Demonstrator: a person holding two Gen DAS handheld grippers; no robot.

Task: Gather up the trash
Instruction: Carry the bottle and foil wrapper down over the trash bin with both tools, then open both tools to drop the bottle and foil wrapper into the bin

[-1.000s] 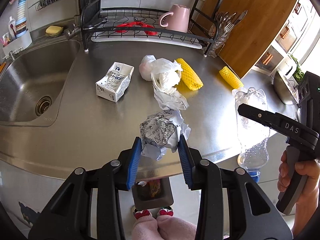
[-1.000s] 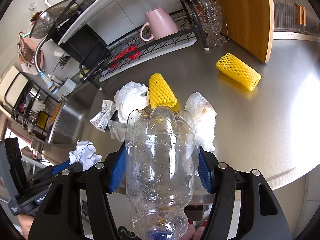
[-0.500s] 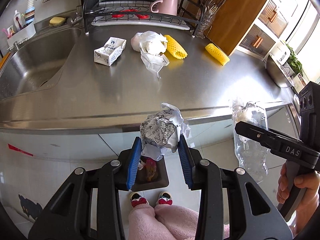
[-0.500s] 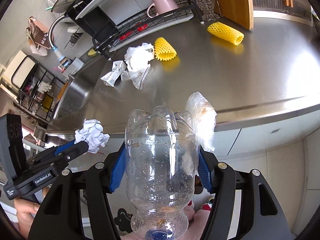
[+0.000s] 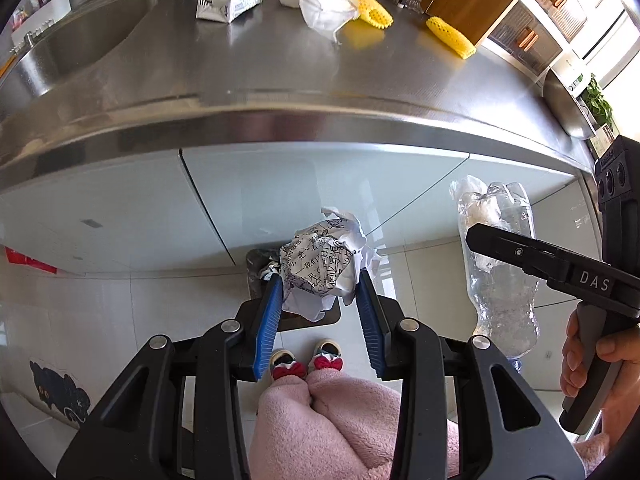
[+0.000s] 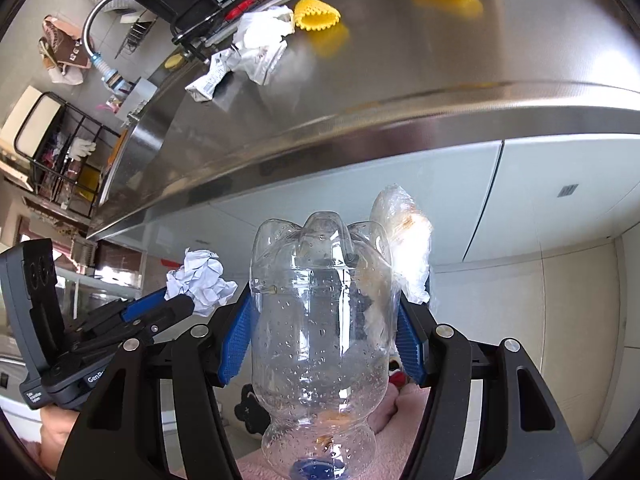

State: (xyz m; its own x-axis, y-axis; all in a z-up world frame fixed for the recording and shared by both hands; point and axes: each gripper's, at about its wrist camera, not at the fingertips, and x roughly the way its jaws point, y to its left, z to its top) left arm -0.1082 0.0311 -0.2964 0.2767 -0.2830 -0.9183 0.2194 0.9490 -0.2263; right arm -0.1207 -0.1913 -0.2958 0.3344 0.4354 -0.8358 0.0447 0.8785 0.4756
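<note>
Left wrist view: we have our left gripper pinching a crumpled paper ball between its blue pads, held out past the edge of the steel counter and right above the dark bin on the floor. We judge the paper is carried there so that it falls straight in once the pads part. Beside it our right gripper clamps a clear plastic bottle across its body, cap end toward us, with a scrap of clear film caught against the right pad. The bottle hangs off to the right of the bin, so we think it needs to come further across before release.

Four pieces are not yet collected on the counter: a flattened carton, a white plastic bag and two yellow foam sleeves, one touching the bag and one well apart near the wooden board. By our reckoning the task is roughly a third done.
</note>
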